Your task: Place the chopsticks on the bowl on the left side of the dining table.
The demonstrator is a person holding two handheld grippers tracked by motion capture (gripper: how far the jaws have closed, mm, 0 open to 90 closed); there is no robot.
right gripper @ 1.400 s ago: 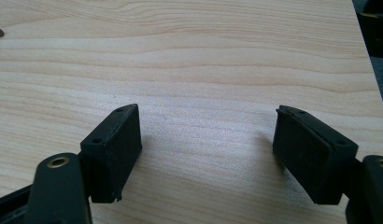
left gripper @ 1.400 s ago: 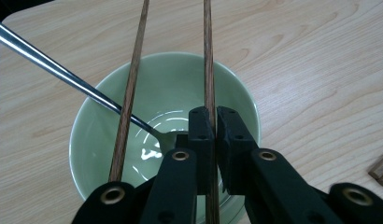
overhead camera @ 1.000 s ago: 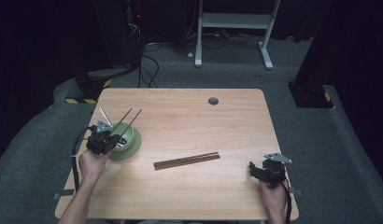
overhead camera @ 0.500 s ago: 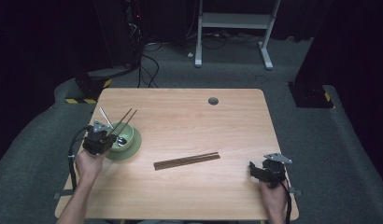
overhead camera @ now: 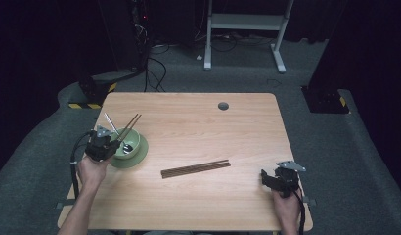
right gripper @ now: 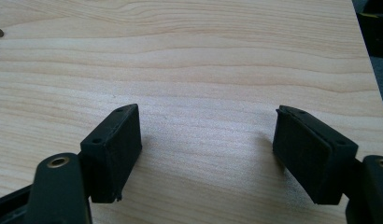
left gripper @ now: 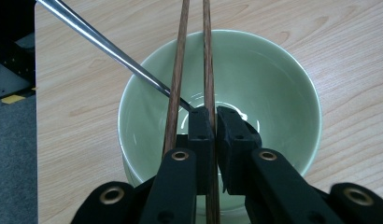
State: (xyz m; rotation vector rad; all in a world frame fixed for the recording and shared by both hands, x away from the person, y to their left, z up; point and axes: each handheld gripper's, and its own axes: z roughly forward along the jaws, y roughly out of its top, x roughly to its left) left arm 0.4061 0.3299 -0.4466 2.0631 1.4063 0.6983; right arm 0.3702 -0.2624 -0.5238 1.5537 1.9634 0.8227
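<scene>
Sitting at the left edge of the counter [overhead camera: 189, 122], the left tongs [overhead camera: 112, 146] hang over a green bowl [overhead camera: 132, 147] that rests on a matching saucer [overhead camera: 140, 155]. In the left gripper view the tongs [left gripper: 214, 122] are pressed together on one chopstick [left gripper: 209, 56] of a brown pair; its partner [left gripper: 176, 79] runs just beside the left jaw, outside the grip. Both sticks cross the bowl [left gripper: 283, 93] and reach past its far rim. A metal spoon [left gripper: 110, 46] leans in the bowl, its handle slanting up and away over the near-left rim, its lower end hidden behind the tongs. Farther right, near the middle of the counter, a second pair of chopsticks [overhead camera: 195, 168] lies flat, side by side and well apart from the bowl. At the right front corner the right tongs [overhead camera: 268, 179] sit low over bare wood; the right gripper view shows them [right gripper: 206, 154] spread wide with nothing between.
</scene>
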